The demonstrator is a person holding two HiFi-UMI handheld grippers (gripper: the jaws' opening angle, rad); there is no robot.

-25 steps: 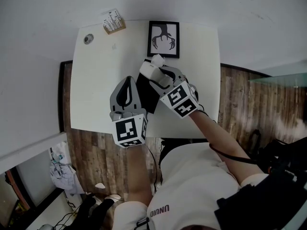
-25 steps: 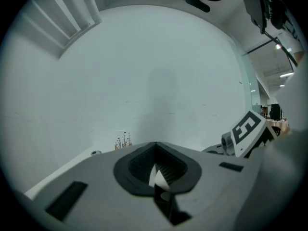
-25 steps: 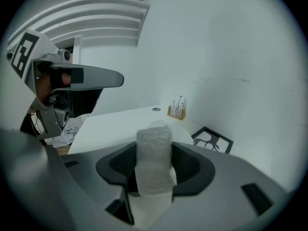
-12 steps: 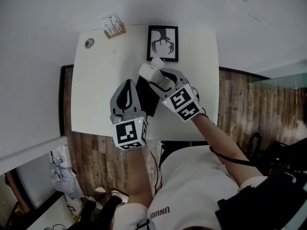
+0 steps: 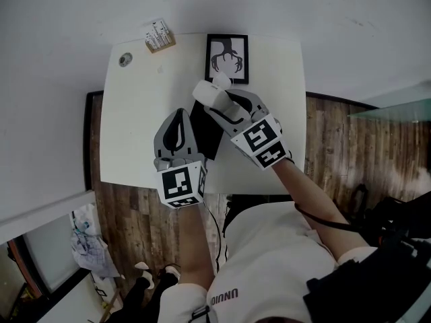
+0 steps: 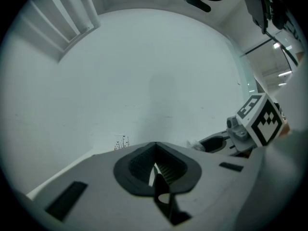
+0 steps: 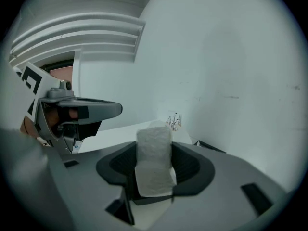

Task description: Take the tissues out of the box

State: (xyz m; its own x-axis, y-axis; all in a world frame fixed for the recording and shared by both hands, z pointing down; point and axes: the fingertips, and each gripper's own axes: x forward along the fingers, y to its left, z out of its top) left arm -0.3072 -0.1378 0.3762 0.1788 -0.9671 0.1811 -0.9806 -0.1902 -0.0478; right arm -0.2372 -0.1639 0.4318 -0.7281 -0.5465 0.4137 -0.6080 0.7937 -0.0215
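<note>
With the right gripper (image 5: 214, 98) clamped on a folded white tissue (image 7: 154, 162) at the far end of the black box (image 5: 207, 138), and the left gripper (image 5: 178, 113) closed empty beside it, lift straight up, slowly, so the box stays on the table (image 5: 135, 126)

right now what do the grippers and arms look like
The left gripper and right gripper are grey shells tapering to a point, with black ribbed pads. Each carries a white cube with black square markers. The person wears a white short-sleeved shirt; a black cable runs along the right arm.
</note>
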